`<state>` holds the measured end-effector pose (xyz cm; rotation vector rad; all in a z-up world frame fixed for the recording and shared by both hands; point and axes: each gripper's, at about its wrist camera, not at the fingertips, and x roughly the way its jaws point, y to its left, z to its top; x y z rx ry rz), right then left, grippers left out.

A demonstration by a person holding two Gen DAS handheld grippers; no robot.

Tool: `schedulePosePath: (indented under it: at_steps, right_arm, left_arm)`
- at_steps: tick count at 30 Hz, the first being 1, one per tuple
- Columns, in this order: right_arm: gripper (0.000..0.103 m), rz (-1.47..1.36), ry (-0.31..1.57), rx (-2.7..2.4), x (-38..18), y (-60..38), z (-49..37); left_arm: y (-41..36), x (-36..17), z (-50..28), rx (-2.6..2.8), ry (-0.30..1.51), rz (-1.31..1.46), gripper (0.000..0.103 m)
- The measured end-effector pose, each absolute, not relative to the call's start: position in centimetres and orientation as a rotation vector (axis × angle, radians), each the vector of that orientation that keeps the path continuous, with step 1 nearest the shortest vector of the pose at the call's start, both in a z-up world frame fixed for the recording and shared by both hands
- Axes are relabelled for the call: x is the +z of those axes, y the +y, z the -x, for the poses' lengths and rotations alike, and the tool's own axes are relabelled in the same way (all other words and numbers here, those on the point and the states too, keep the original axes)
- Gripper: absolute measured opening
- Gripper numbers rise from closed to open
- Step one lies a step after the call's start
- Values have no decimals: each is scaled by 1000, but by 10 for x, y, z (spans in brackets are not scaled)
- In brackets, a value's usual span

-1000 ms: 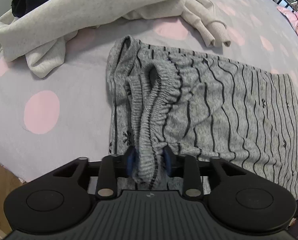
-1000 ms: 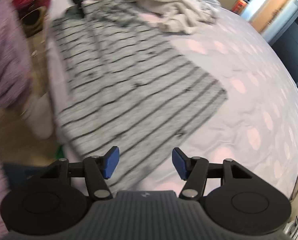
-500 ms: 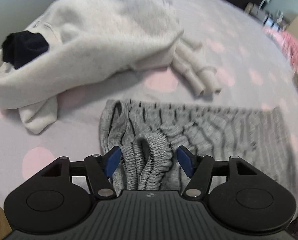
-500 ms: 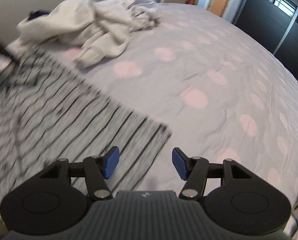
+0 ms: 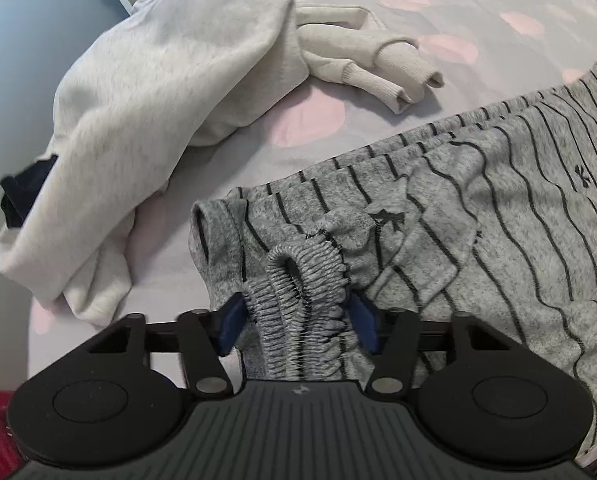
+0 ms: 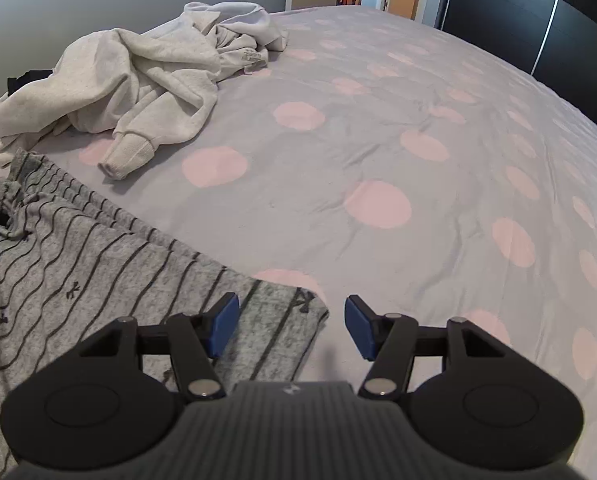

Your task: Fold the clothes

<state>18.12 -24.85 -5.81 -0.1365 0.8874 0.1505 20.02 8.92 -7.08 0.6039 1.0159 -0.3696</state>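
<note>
Grey trousers with thin black stripes (image 5: 498, 216) lie flat on the bed. Their bunched elastic waistband (image 5: 302, 276) sits between the blue pads of my left gripper (image 5: 296, 322), whose jaws are closing and press on it from both sides. In the right wrist view the same trousers (image 6: 78, 264) stretch to the lower left. My right gripper (image 6: 290, 324) stands open just above the far hem corner (image 6: 298, 304), which lies between and below its fingers, untouched.
A crumpled cream sweatshirt (image 5: 158, 92) (image 6: 138, 72) lies behind the trousers, with a dark garment (image 5: 22, 196) tucked at its left end. The grey sheet with pink dots (image 6: 378, 140) spreads to the right. Dark wardrobe doors (image 6: 538, 8) stand beyond the bed.
My left gripper let go of the waistband, opened wide, then closed on it again from a rolled angle. My right gripper swung along the trousers to the hem corner, staying open.
</note>
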Motion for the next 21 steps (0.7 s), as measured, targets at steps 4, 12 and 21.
schedulePosePath:
  at_steps: [4,12,21]
  right_arm:
    - [62,119,885,136,-59,-257,-184]
    - [62,-211,1010,134,-82,-280,-200]
    - [11,-481,980,86,-85,-297,-191]
  left_arm:
    - [87,-58,-199,-366,1035,-573,19]
    - [120,-12,-199,-351,1005,-279,15]
    - [119,-11,-223,-338,1012,-236,14]
